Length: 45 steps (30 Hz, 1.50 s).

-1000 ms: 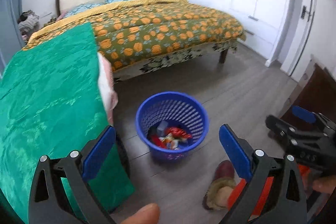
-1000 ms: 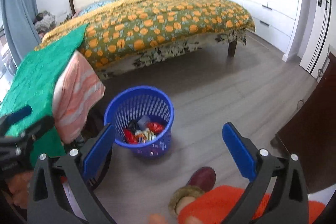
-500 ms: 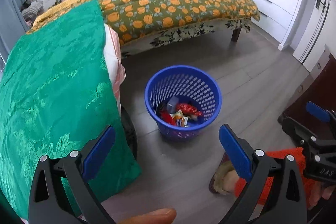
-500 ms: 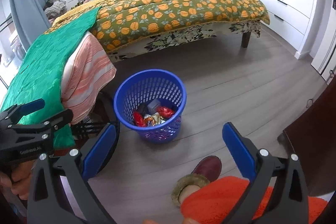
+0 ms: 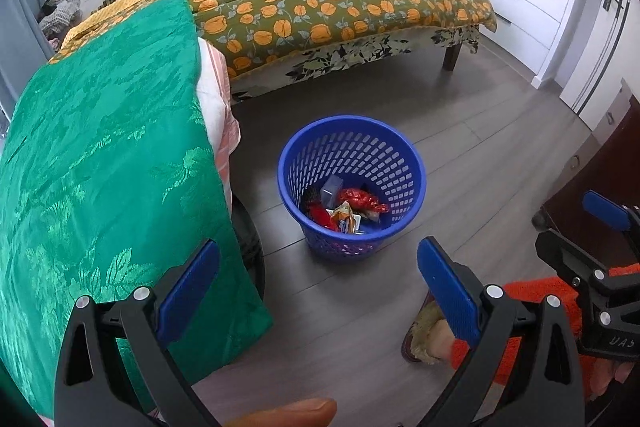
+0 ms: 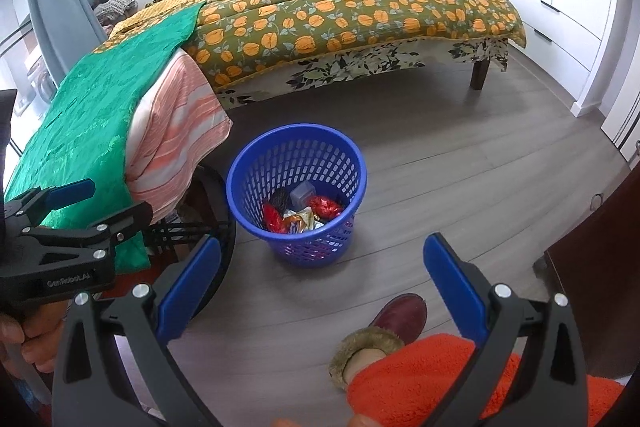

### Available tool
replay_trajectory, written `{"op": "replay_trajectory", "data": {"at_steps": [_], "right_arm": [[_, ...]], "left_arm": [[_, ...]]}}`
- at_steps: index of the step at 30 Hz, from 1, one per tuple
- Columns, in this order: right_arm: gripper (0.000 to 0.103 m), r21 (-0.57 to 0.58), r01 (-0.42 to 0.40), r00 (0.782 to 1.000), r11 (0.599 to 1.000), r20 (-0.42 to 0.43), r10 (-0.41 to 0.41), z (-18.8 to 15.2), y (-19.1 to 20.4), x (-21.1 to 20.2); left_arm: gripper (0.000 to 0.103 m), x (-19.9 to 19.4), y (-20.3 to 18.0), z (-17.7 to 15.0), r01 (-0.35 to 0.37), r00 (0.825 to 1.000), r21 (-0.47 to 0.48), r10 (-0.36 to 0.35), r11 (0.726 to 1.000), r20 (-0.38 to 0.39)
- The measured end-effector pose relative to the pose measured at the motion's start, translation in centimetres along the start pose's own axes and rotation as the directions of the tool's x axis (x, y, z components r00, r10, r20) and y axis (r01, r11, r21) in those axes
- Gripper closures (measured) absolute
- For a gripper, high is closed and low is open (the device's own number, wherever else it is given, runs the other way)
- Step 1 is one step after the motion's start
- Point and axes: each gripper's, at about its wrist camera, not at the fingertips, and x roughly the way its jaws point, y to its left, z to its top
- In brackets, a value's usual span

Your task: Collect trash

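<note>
Bedroom floor: blue basket (image 5: 352,183) holds light crinkly wrappers (image 5: 360,201); I'd pinch edges. Left claw (image 5: 318,293) and right claw (image 6: 322,285) both wide, empty.

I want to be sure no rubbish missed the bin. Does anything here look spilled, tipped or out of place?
Nothing stands out. The blue perforated plastic basket stands upright on the grey wood floor, and the crumpled wrappers lie inside it. No litter shows on the visible floor. Both grippers are open and empty.

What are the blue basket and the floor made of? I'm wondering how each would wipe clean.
Blue basket: looks like moulded plastic, slightly glossy, with rows of slotted holes. Floor: grey wood-look planks with visible seams, matte; laminate or vinyl, can't tell which.
</note>
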Motion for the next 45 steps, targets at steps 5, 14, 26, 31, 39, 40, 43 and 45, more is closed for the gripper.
{"op": "replay_trajectory", "data": {"at_steps": [5, 14, 26, 31, 39, 40, 43, 45], "right_arm": [[0.005, -0.008, -0.002, 1.0, 1.0, -0.005, 0.002, -0.06, 0.04, 0.12], [0.005, -0.01, -0.003, 1.0, 1.0, -0.007, 0.003, -0.16, 0.17, 0.16], [0.005, -0.012, 0.0, 1.0, 1.0, -0.007, 0.0, -0.18, 0.32, 0.17], [0.005, -0.014, 0.001, 1.0, 1.0, -0.008, -0.001, -0.23, 0.37, 0.22], [0.005, -0.015, 0.0, 1.0, 1.0, -0.009, -0.001, -0.28, 0.17, 0.3], [0.005, -0.014, 0.001, 1.0, 1.0, -0.009, -0.001, -0.34, 0.1, 0.3], [0.005, -0.014, 0.005, 1.0, 1.0, -0.01, -0.005, -0.31, -0.07, 0.31], [0.005, -0.011, 0.006, 1.0, 1.0, -0.011, -0.006, -0.39, -0.31, 0.28]], "left_arm": [[0.005, 0.15, 0.14, 0.09, -0.005, 1.0, 0.0, 0.005, 1.0, -0.003], [0.005, 0.29, 0.19, 0.07, -0.009, 1.0, 0.004, 0.009, 1.0, -0.006], [0.005, 0.41, 0.36, -0.02, -0.013, 1.0, 0.006, 0.013, 1.0, -0.007], [0.005, 0.52, 0.55, -0.11, -0.012, 1.0, 0.002, 0.012, 1.0, -0.009], [0.005, -0.23, 0.56, -0.32, -0.03, 0.999, 0.0, 0.03, 1.0, 0.034], [0.005, -0.31, 0.54, -0.32, -0.03, 0.999, 0.001, 0.03, 1.0, 0.035], [0.005, -0.14, 0.54, -0.06, -0.004, 1.0, 0.002, 0.004, 1.0, 0.004], [0.005, -0.25, 0.43, -0.09, -0.016, 1.0, 0.006, 0.015, 1.0, 0.009]]}}
